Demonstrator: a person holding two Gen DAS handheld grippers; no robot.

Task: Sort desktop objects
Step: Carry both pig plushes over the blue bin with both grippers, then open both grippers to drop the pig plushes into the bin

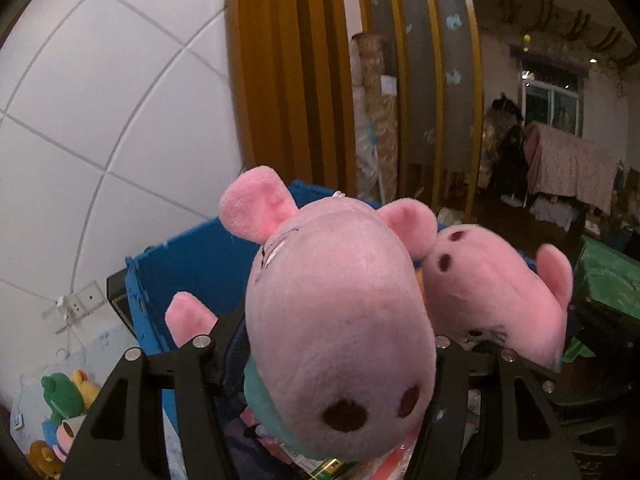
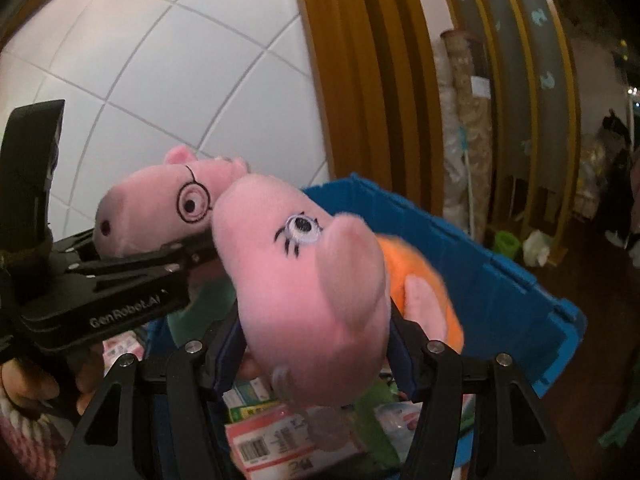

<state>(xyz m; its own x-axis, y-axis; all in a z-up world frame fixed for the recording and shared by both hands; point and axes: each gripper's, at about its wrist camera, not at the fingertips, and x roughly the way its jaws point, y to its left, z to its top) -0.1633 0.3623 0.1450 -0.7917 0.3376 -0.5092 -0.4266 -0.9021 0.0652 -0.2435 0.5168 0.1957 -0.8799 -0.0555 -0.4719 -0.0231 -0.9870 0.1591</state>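
My left gripper (image 1: 320,344) is shut on a pink pig plush in a teal top (image 1: 340,320), held above the blue crate (image 1: 192,264). My right gripper (image 2: 316,344) is shut on a second pink pig plush in an orange dress (image 2: 308,276), also above the blue crate (image 2: 500,280). The orange-dress pig shows in the left wrist view (image 1: 496,292) just right of the first. The glasses-wearing teal pig (image 2: 160,208) and the left gripper (image 2: 132,272) show at left in the right wrist view. The two plush heads touch.
The crate holds packets and boxes with labels (image 2: 272,440). A white tiled wall (image 1: 100,120) is behind, wooden door frames (image 1: 280,80) to the right. Plush toys (image 1: 64,400) lie on the floor at lower left. A green bag (image 1: 608,280) sits right.
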